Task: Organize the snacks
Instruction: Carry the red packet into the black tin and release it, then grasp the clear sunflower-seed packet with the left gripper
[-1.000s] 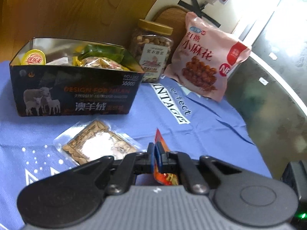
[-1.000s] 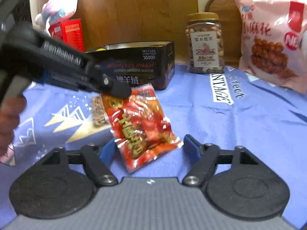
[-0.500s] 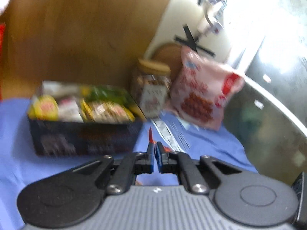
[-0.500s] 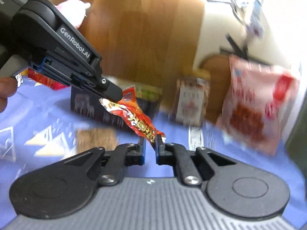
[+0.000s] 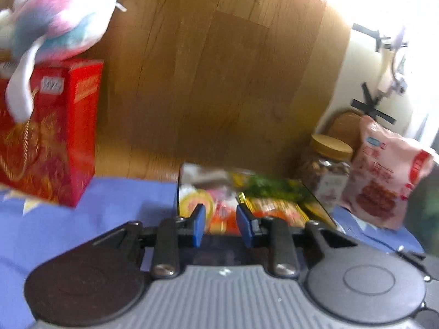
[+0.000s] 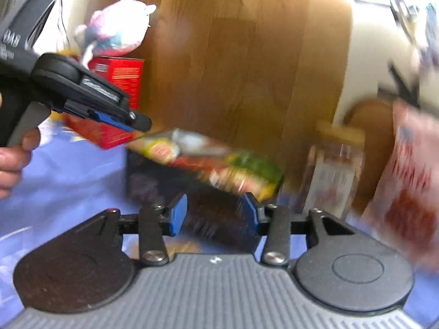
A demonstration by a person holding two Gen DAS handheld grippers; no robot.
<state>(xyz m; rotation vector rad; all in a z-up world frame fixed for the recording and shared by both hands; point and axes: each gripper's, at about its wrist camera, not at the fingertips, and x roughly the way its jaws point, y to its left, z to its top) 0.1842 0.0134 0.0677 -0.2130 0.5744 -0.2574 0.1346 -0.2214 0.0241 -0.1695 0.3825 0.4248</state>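
Note:
My left gripper [image 5: 221,226] hovers over the near wall of the dark snack box [image 5: 189,172], and its jaws are opening. A red-orange packet [image 5: 223,219] shows in the gap, low inside the box, and the blue pads do not press on it. The right wrist view shows this left gripper [image 6: 137,122] above the left end of the box [image 6: 153,181], with nothing hanging from it. My right gripper [image 6: 214,213] is in front of the box's dark side. Its jaws are also opening, with nothing between them. Several blurred snack packs fill the box.
A red gift box [image 5: 49,137] with a plush toy [image 5: 60,19] on top stands at the left. A jar of nuts [image 5: 326,170] and a pink snack bag [image 5: 384,181] stand right of the snack box. A blue cloth [image 5: 109,205] covers the table. A person's hand [image 6: 13,159] holds the left gripper.
Both grippers rose and moved towards the box. The left carried the red packet, the right shut on its end half a second ago, and now both have opened and the packet hangs from neither.

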